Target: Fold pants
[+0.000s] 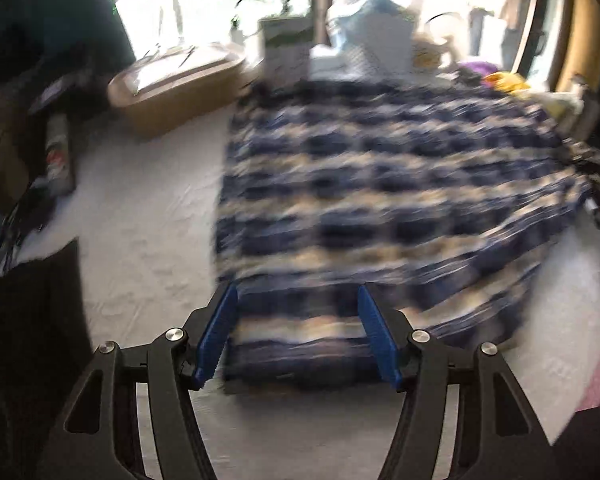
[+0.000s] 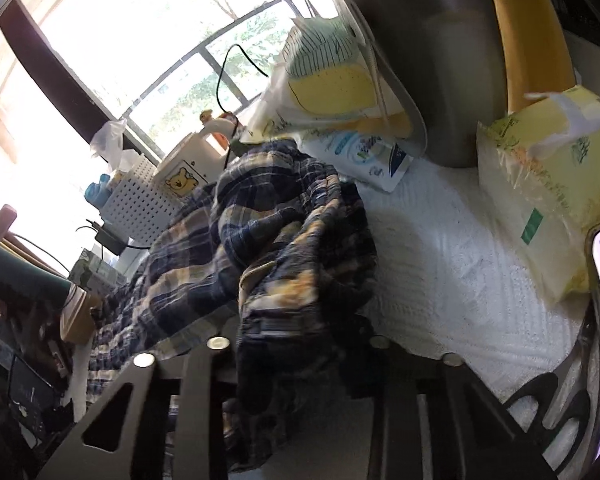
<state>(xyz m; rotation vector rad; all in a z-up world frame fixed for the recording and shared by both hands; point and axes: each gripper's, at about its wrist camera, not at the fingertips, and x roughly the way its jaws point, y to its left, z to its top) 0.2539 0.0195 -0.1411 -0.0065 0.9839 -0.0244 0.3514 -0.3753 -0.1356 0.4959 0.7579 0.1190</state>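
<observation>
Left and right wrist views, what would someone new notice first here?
The blue and cream plaid pants dominate, spread over the white bedcover, with the left tool open at their near edge. In the right wrist view, a bunched fold of the pants hangs right in front of the lens, hiding the right tool's fingers. Yellow tissue packs sit right.

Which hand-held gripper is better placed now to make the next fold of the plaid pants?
Probably the right hand-held gripper: blue-and-beige plaid pants are bunched between its arms, seemingly gripped. The left hand-held gripper is open at the near edge, holding nothing.
</observation>
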